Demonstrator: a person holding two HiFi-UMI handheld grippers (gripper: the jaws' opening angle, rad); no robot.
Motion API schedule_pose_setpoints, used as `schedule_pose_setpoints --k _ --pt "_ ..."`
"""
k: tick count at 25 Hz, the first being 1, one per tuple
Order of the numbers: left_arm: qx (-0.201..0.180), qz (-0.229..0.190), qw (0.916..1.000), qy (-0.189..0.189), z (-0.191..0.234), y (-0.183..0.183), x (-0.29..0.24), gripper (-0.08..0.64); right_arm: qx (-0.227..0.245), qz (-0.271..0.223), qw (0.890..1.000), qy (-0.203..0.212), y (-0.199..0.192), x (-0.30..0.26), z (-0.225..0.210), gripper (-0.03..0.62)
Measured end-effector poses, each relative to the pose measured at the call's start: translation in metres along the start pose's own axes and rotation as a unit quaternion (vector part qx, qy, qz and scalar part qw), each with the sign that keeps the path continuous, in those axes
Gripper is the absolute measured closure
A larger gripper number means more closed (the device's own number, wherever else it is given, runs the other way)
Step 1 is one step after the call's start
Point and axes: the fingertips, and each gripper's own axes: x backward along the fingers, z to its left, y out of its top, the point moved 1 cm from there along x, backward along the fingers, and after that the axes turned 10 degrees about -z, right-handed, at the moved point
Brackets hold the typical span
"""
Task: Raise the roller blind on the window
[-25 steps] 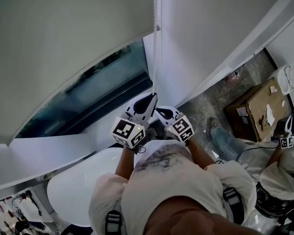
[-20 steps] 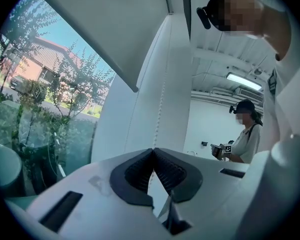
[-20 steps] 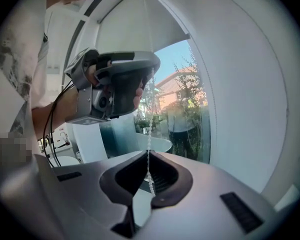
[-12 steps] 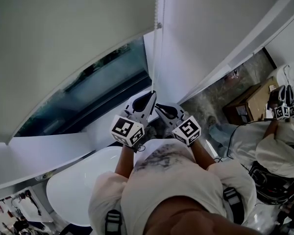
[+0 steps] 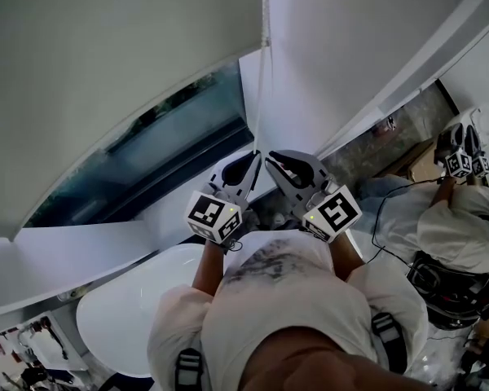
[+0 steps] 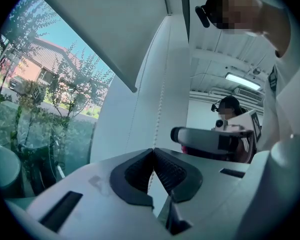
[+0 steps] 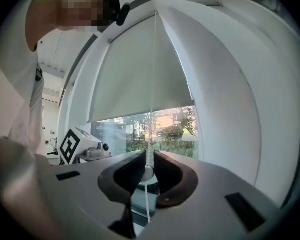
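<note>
Change over the last second: only the right hand-held gripper (image 5: 275,163) was moved. Its marker cube (image 5: 338,213) was swung out towards 4 o'clock, and its jaws were brought in to the cord (image 5: 259,112) from the 3 o'clock side, just beside the tips of the left hand-held gripper (image 5: 251,166). The left was kept where it was, at 6 o'clock under the blind's lower corner.

Jaw state:
- Left: in the left gripper view the jaws were pressed together on the cord, which ran up out of the tips towards 12 o'clock.
- Right: in the right gripper view the jaws were set to a narrow gap. The cord and a white connector (image 7: 147,173) stood between them, not yet pinched as far as could be judged.

Blind (image 5: 106,72): the hem was found at the same height as before, running from 8 o'clock up to 12 o'clock across the window (image 5: 163,137). The lower glass was uncovered and the upper part still covered. No lift was gained in this interval.

Reading: a hand-over-hand regrip was probably being set up, with the cord held by the left and the right placed for the next pull. Much of the raise was judged still outstanding. The right should be closed on the cord before the left is released, otherwise tension could be lost and the cord let slip.

Side note: the second person (image 5: 456,218) at 3 o'clock was also seen shifted, with no bearing on the task.
</note>
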Motion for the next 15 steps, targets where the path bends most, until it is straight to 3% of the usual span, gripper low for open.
schedule_pose_setpoints --k 3,11,15 --pt "0.0 0.001 1.0 -0.002 -0.003 0.0 -0.001 0.552 0.015 -0.014 1.0 0.004 0.029 -0.008 -0.002 0.465" --pt "0.008 0.004 1.0 0.002 0.02 -0.003 -0.011 0.552 0.034 -0.047 0.998 0.01 0.08 -0.06 -0.028 0.457" --pt "0.001 0.004 1.0 -0.001 0.0 -0.007 -0.003 0.552 0.034 -0.069 0.997 0.014 0.101 -0.045 -0.018 0.456"
